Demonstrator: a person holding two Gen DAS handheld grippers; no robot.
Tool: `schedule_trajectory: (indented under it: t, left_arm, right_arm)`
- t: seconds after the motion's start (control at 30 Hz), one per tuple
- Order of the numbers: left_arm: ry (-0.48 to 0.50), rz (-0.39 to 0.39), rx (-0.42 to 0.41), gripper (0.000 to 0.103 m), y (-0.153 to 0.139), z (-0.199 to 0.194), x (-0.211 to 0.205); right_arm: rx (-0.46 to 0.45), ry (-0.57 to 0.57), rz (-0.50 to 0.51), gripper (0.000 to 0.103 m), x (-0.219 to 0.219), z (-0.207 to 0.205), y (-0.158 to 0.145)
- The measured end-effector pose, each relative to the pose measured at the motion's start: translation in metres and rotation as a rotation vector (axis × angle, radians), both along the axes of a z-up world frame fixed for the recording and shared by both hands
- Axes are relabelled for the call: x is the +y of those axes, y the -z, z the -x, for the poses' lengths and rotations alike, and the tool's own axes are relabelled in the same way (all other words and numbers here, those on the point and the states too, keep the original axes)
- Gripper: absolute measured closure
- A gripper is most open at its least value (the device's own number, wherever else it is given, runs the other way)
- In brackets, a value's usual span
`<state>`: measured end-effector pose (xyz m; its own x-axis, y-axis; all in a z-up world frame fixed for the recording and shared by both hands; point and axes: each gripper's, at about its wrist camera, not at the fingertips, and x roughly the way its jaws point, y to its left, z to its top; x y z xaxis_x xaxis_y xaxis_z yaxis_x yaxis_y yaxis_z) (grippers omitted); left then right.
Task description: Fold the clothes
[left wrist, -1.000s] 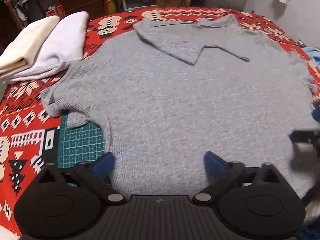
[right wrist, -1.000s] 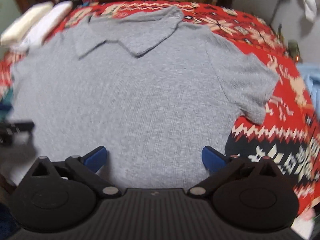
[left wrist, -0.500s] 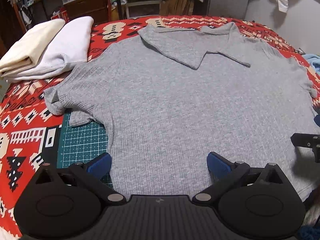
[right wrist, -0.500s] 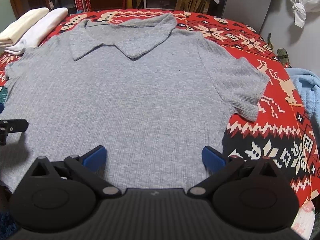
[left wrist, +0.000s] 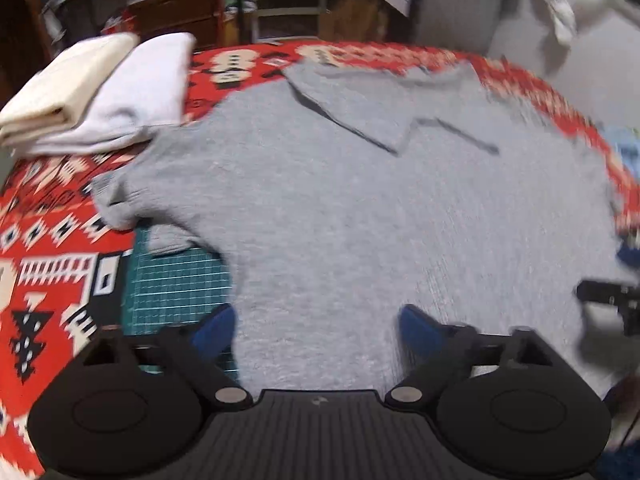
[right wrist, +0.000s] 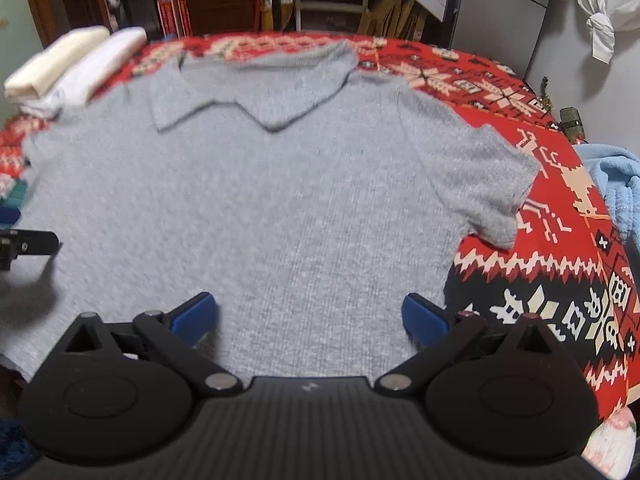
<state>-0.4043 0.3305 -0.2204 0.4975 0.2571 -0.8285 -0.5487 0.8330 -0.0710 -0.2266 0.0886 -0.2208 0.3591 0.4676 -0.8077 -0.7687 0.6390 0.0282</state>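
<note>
The grey polo shirt (right wrist: 280,208) lies flat, face up, on the red patterned cloth (right wrist: 540,280) covering the tabletop, collar (right wrist: 256,92) at the far edge and hem at the near edge. No fold has been made.

The left gripper (left wrist: 316,326) and right gripper (right wrist: 308,316) both hover over the hem with jaws spread wide and nothing between them.

Compared with half a second ago, both views have pulled back and up slightly; the left wrist view is now blurred by motion. The shirt has not shifted. This suggests repositioning before the first grasp, not a fold in progress.

The left sleeve (left wrist: 132,200) is crumpled over a green cutting mat (left wrist: 176,280); the right sleeve (right wrist: 480,184) lies smooth. Two folded garments (left wrist: 100,88) are stacked at the far left, well apart from the shirt.
</note>
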Motion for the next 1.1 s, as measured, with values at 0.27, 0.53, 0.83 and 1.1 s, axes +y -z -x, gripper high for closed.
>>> schedule_trajectory:
  t: [0.27, 0.53, 0.83, 1.1]
  left_arm:
    - [-0.274, 0.082, -0.141, 0.055, -0.019, 0.049, 0.058]
    - [-0.176, -0.081, -0.073, 0.089, -0.003, 0.034, 0.076]
    - [-0.203, -0.032, -0.104, 0.094, 0.006, 0.03, 0.085]
    - [-0.23, 0.022, -0.107, 0.098, -0.002, 0.048, 0.065]
  right_arm:
    - [0.007, 0.029, -0.094, 0.018, -0.02, -0.007, -0.023]
    - [0.019, 0.038, -0.113, 0.018, -0.026, -0.006, -0.027]
    - [0.038, 0.054, -0.106, 0.018, -0.03, -0.005, -0.024]
    - [0.046, 0.043, -0.106, 0.018, -0.026, -0.004, -0.022]
